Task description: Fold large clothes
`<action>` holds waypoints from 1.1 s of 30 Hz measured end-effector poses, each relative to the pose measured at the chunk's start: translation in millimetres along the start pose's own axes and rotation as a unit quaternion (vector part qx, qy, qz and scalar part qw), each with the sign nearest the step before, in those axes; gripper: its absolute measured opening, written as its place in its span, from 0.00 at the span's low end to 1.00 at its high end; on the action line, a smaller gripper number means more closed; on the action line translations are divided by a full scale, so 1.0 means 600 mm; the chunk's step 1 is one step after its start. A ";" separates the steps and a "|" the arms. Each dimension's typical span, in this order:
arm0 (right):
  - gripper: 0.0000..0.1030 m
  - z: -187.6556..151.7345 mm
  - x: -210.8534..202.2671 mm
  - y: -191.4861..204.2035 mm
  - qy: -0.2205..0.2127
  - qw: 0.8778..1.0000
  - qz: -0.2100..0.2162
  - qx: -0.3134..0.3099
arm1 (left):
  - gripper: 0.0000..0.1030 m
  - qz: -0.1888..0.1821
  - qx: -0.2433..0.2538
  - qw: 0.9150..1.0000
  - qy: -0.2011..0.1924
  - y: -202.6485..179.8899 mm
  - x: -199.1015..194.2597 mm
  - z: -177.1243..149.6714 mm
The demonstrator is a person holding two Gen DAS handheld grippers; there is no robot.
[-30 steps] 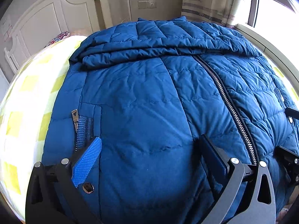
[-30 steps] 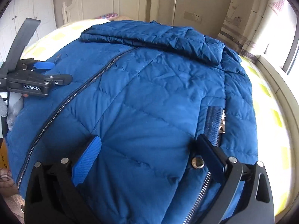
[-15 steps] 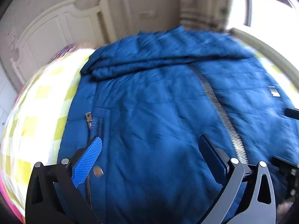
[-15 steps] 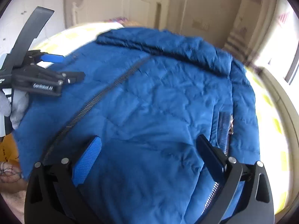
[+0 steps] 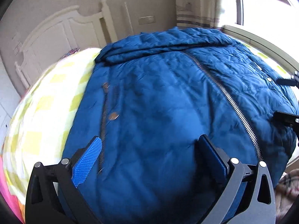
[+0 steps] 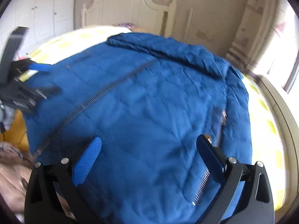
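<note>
A large blue quilted down jacket (image 5: 160, 100) lies front-up on the bed, zipped, with its sleeves folded across the top. It also fills the right wrist view (image 6: 149, 100). My left gripper (image 5: 149, 155) is open and empty above the jacket's lower left part, near a pocket zipper (image 5: 103, 123). My right gripper (image 6: 149, 153) is open and empty above the lower right part, near the other pocket zipper (image 6: 220, 127). The left gripper also shows at the left edge of the right wrist view (image 6: 39, 80).
The bed has a yellow-checked sheet (image 5: 43, 108) and a white headboard (image 6: 129, 9). A window and sill (image 5: 261, 35) run along the right. White wardrobes (image 6: 37, 13) stand at the left. Floor and fabric show by the bed's near edge (image 6: 13, 160).
Both grippers have pulled back and risen from the jacket, so more of it and the room shows. Both stay open and empty. The jacket has not moved.
</note>
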State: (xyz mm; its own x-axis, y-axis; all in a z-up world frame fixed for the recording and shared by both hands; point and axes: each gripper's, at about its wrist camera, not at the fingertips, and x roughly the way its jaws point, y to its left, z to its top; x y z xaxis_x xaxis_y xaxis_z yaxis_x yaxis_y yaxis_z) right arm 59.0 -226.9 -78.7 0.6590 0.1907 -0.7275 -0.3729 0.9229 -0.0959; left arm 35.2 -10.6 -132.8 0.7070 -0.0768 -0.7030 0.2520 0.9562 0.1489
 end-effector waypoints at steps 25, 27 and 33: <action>0.55 -0.116 -0.056 -0.138 -0.025 0.987 -0.015 0.156 | 0.96 -0.026 -0.141 0.990 0.015 0.174 0.006 -0.067; 0.28 -0.116 -0.060 -0.136 -0.026 0.986 -0.029 0.160 | 0.87 -0.031 -0.129 0.991 0.015 0.169 0.005 -0.064; 0.09 -0.097 -0.066 -0.161 -0.020 0.987 -0.042 0.153 | 0.41 -0.034 -0.084 0.996 0.011 0.106 -0.027 -0.063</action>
State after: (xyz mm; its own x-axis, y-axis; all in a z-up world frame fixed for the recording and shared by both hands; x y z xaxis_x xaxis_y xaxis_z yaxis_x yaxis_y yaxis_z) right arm 30.9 -342.9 -80.1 0.7062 0.1161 -0.6984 -0.1055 0.9927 0.0583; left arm 15.1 62.2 -138.3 0.6771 -0.1380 -0.7228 0.1828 0.9830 -0.0164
